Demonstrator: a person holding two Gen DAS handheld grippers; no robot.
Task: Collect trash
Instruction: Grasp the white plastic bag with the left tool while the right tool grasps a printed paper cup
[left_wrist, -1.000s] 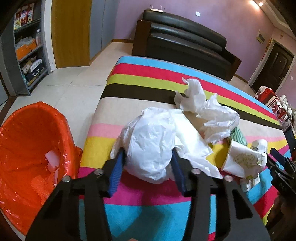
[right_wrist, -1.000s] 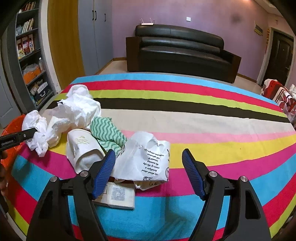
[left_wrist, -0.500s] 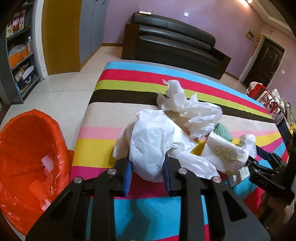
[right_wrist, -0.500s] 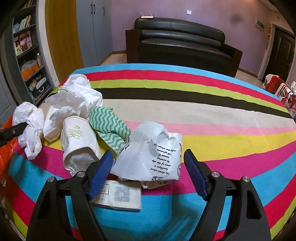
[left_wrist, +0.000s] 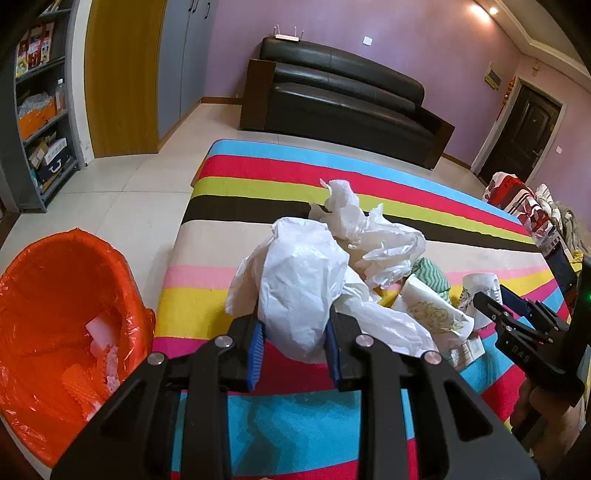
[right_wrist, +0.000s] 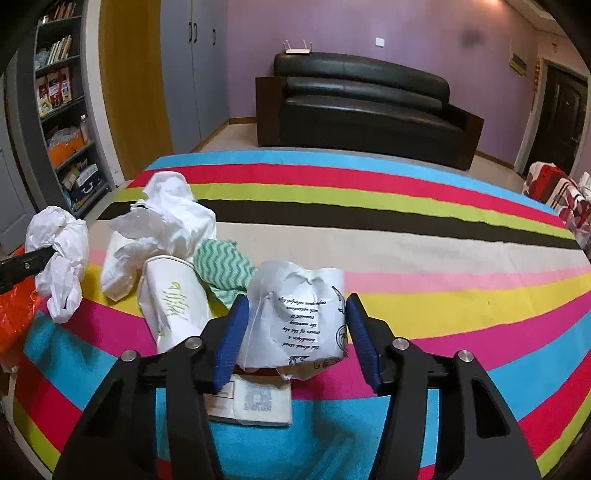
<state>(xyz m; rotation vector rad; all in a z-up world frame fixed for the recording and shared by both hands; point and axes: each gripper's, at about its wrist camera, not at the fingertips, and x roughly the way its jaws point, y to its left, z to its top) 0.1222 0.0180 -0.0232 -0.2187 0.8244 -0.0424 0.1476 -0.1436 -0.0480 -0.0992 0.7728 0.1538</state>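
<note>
My left gripper (left_wrist: 294, 338) is shut on a crumpled white plastic bag (left_wrist: 299, 280), held just above the striped table near its left edge. The same bag (right_wrist: 59, 258) shows at far left in the right wrist view. An orange-lined bin (left_wrist: 55, 295) stands on the floor left of the table. My right gripper (right_wrist: 295, 339) has its jaws closing on a crushed white paper cup with black print (right_wrist: 299, 317); both blue pads press its sides. Beside it lie a white cup with gold print (right_wrist: 173, 295), a green zigzag cloth (right_wrist: 225, 266) and more crumpled white plastic (right_wrist: 170, 221).
A flat card with a QR code (right_wrist: 255, 398) lies under the printed cup. The striped tablecloth (right_wrist: 406, 240) stretches right and back. A black sofa (right_wrist: 362, 107) stands behind the table, shelves (left_wrist: 37, 122) by the left wall, a dark door (left_wrist: 517, 136) at right.
The left jaws closed onto the white bag and raised it a little. The right jaws narrowed from wide apart onto the printed cup, which is now squeezed narrower.
</note>
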